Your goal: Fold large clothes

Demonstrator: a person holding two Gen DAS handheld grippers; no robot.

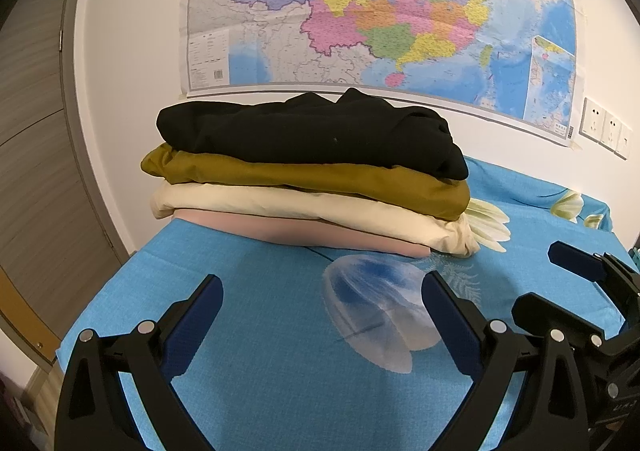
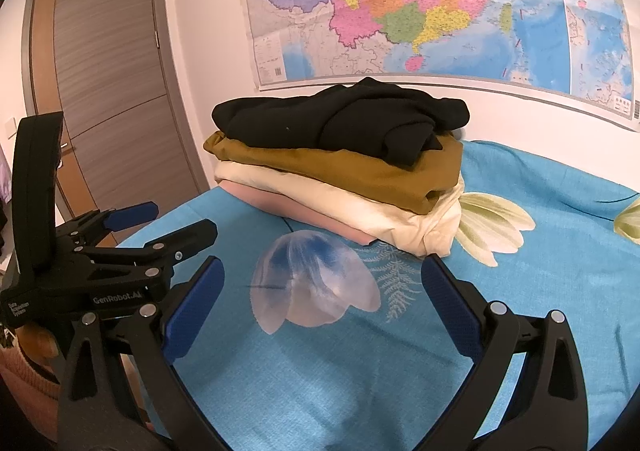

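Observation:
A stack of folded clothes stands on the blue bedsheet (image 1: pixel 260 371) near the wall: a black garment (image 1: pixel 312 135) on top, then a mustard one (image 1: pixel 304 177), a cream one (image 1: pixel 304 209) and a pink one (image 1: pixel 320 233) at the bottom. The stack also shows in the right wrist view, with the black garment (image 2: pixel 344 119) on top. My left gripper (image 1: pixel 322 299) is open and empty, low over the sheet in front of the stack. My right gripper (image 2: pixel 322 283) is open and empty beside it. The right gripper also shows at the right edge of the left wrist view (image 1: pixel 592 283).
A large map (image 1: pixel 380 11) hangs on the white wall behind the stack. A grey door (image 2: pixel 108 83) is at the left. Wall sockets (image 1: pixel 604 127) sit at the right. The bed's left edge (image 1: pixel 100 291) is close to the stack.

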